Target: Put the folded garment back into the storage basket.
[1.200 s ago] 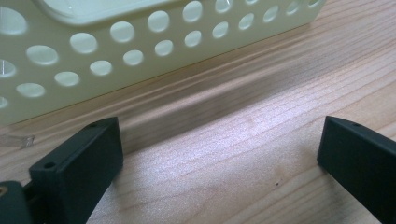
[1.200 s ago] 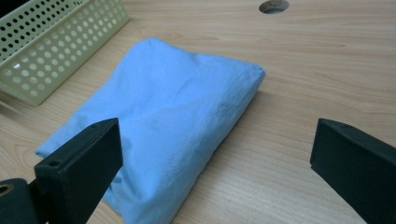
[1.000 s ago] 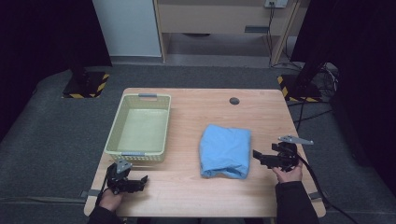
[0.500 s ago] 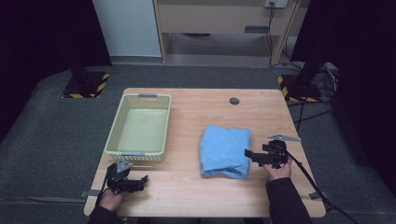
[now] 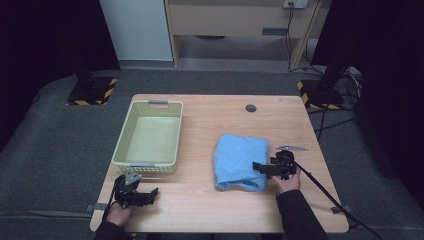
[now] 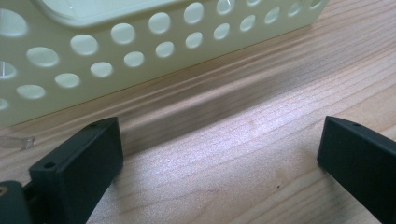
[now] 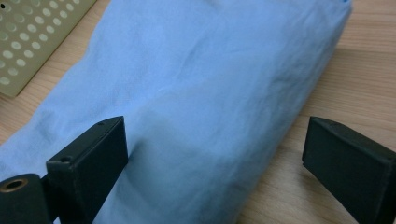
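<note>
We see the folded blue cloth [image 5: 240, 161] lying flat on the desk [image 5: 210, 215], right of the frame's centre, its long axis running from the lower edge toward the top of the high view. To its left, well apart, stands the pale perforated basket [image 5: 150, 135], and a small dark disc [image 5: 250, 108] sits near the far edge. Our right tool [image 5: 258, 166] reaches over the cloth's right edge, jaws wide though just narrowing, with the cloth [image 7: 196, 93] between them but not pinched. Our left tool [image 5: 150, 192], at lower left, rests open and empty just before the basket wall [image 6: 140, 51]
</note>
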`<state>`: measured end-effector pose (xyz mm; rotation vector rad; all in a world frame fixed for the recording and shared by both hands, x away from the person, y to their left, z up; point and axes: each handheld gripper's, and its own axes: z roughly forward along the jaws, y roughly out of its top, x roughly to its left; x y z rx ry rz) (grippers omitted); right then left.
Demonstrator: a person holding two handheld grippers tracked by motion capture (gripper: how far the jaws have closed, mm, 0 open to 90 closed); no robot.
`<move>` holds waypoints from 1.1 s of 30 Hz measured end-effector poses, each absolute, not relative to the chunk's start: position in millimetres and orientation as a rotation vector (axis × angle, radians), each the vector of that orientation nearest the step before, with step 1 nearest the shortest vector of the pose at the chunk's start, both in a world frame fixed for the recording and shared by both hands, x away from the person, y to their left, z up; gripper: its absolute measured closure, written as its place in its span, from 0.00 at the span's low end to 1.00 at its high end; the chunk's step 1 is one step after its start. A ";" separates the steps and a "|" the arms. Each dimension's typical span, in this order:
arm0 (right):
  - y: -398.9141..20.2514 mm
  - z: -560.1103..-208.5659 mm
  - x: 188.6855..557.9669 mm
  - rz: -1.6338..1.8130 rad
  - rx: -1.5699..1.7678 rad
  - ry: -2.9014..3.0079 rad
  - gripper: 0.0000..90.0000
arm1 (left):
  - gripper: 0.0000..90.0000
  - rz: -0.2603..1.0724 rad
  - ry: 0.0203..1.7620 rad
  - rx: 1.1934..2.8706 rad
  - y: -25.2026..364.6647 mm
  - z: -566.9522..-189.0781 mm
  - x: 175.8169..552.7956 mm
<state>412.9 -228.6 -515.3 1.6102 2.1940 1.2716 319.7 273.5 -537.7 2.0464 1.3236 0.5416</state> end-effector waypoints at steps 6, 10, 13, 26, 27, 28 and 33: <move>-221.8 -524.4 417.5 1.280 1.636 2.206 0.09 | 0.00 0.542 1.324 2.046 273.5 -537.8 319.7; -217.2 -530.8 418.8 1.287 1.634 2.216 0.13 | 0.00 0.542 1.324 2.046 273.5 -537.8 319.7; -214.7 -532.0 418.3 1.300 1.618 2.205 0.19 | 0.00 0.542 1.324 2.046 273.5 -537.8 319.7; -205.0 -529.4 410.1 1.339 1.580 2.177 0.73 | 0.00 0.542 1.324 2.046 273.5 -537.8 319.7; -204.1 -528.6 409.9 1.337 1.575 2.174 0.74 | 0.00 0.542 1.323 2.046 273.5 -537.8 319.7; -202.9 -527.2 409.5 1.334 1.571 2.171 0.75 | 0.00 0.541 1.324 2.046 273.5 -537.8 319.7; -202.4 -515.4 407.3 1.386 1.542 2.148 0.76 | 0.00 0.541 1.324 2.046 273.5 -537.8 319.7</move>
